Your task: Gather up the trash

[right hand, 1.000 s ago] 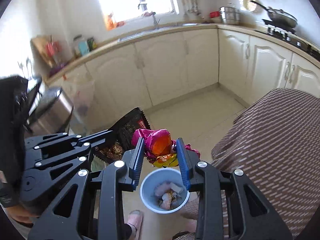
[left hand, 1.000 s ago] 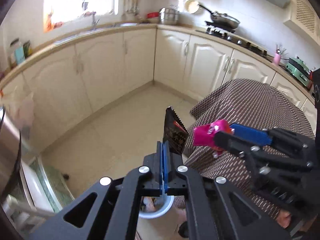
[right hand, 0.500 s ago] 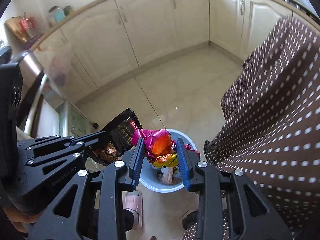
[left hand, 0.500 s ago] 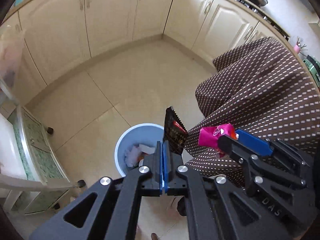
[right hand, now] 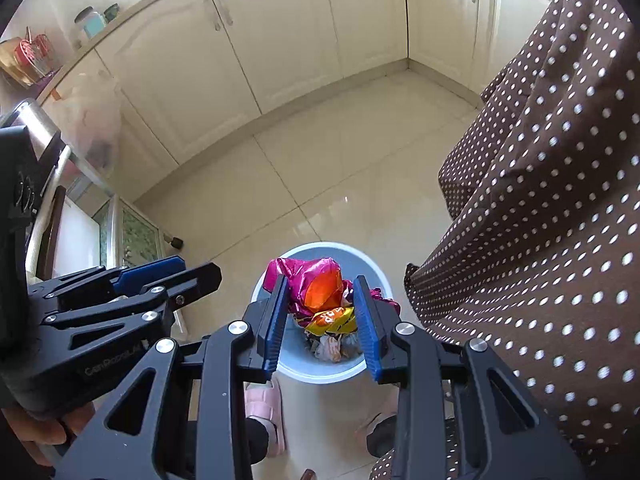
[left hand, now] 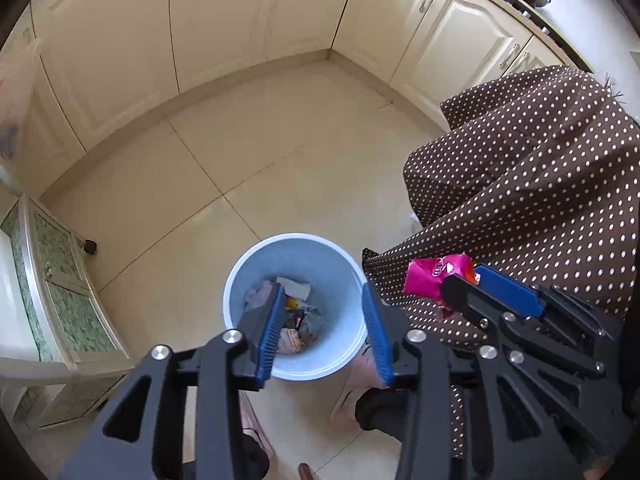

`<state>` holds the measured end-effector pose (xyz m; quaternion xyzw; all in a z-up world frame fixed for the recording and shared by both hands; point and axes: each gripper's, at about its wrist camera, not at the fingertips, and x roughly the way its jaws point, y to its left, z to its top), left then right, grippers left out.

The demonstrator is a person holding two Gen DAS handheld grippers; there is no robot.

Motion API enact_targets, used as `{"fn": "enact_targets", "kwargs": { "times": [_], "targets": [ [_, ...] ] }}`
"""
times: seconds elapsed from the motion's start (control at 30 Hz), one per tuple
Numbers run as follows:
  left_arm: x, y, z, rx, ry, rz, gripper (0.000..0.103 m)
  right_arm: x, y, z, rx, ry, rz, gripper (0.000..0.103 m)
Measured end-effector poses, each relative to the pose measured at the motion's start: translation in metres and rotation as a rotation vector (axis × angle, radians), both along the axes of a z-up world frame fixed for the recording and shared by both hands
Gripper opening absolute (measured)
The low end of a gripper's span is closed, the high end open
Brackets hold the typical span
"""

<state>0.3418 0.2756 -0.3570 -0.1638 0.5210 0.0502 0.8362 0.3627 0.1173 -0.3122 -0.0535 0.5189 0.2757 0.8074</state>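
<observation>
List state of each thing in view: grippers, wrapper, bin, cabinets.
left gripper: open, empty, over the bin
right gripper: shut on wrapper, above the bin
wrapper: crumpled, held, not yet dropped
bin: upright, no lid, part filled with trash
cabinet doors: closed
tablecloth: draped, hanging beside the bin

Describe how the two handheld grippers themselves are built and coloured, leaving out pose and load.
Both are matte black frames with triangular cut-outs and round silver bolt heads. The left gripper and right gripper each carry two blue ribbed fingers. Seen from the right wrist view, the left gripper's body bears faint embossed lettering, too small to read surely. No cables show. A bare hand grips its base.
</observation>
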Motion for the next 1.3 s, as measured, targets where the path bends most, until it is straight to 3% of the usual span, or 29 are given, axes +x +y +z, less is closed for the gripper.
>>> {"fn": "enact_targets", "kwargs": {
  "times": [0.2, 0.4, 0.53, 0.73, 0.97, 1.17, 1.3],
  "targets": [
    [-0.009, 0.005, 0.005, 0.019, 0.001, 0.006, 0.054, -0.002, 0.002, -0.001, 0.004, 0.005, 0.003, 0.032],
    [-0.017, 0.016, 0.016, -0.004, -0.029, 0.035, 0.055, -0.002, 0.003, 0.011, 0.026, -0.038, -0.009, 0.035],
    [-0.022, 0.017, 0.027, -0.007, -0.051, 0.041, 0.055, -0.003, -0.001, 0.023, 0.035, -0.077, -0.029, 0.045],
    [-0.034, 0.010, 0.049, -0.021, -0.091, 0.037, 0.055, -0.020, -0.017, 0.055, 0.015, -0.148, -0.034, 0.047],
    [-0.067, -0.020, 0.113, 0.044, -0.200, -0.013, 0.059, -0.073, -0.063, 0.129, -0.003, -0.313, -0.066, 0.053],
    [-0.118, -0.072, 0.191, 0.114, -0.372, -0.073, 0.069, -0.130, -0.120, 0.181, 0.018, -0.428, -0.108, 0.061],
    [-0.153, -0.111, 0.229, 0.122, -0.457, -0.142, 0.077, -0.170, -0.163, 0.210, 0.021, -0.506, -0.164, 0.069]
  ]
}}
